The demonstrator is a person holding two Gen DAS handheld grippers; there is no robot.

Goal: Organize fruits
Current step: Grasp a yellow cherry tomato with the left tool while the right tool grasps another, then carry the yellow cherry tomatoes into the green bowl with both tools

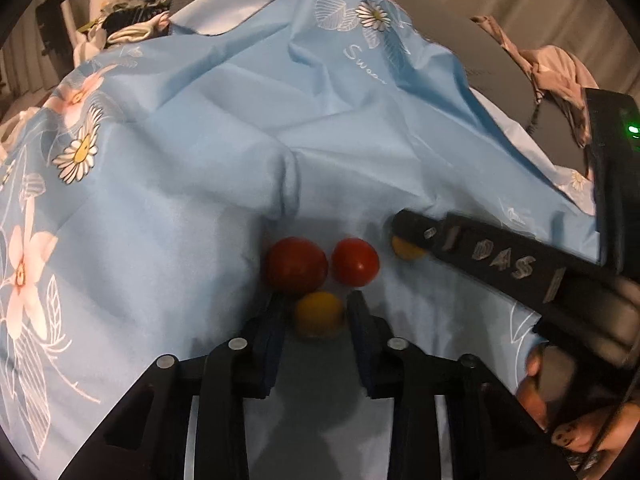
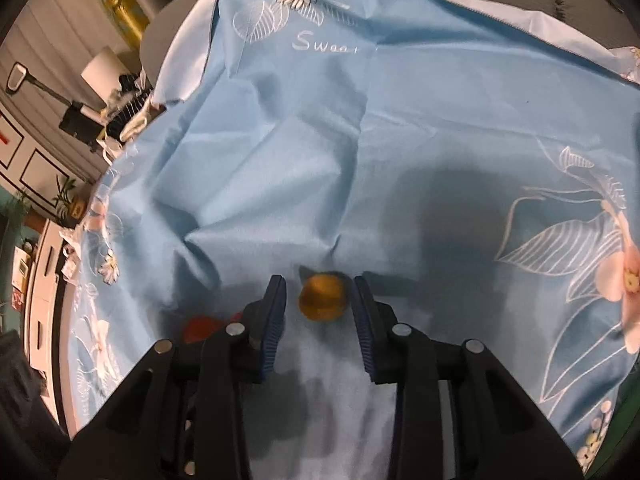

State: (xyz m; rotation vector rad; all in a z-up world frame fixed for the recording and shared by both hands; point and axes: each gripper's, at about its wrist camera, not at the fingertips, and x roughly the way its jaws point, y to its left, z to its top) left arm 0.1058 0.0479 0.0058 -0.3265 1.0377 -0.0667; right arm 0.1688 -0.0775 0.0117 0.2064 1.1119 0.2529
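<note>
Left wrist view: a light blue floral cloth is seen spread in creases over a round surface
Left gripper: pointed steeply down at the cloth, its fingers set narrow around a yellow fruit; a sliver of gap shows on each side, so no firm press is seen
Red fruits: a larger red fruit and a smaller red fruit lie side by side on the cloth just beyond the yellow fruit, the larger one close to the left fingertip
Right gripper: seen from the left wrist as a black arm coming in from the right, its tip over a second yellow fruit beside the smaller red one
Right wrist view: the second yellow fruit sits between the right fingers; the picture is blurred, gaps show on both sides, and no contact with the pads is seen
Person: a hand is seen at the lower right, on the right gripper's handle
</note>
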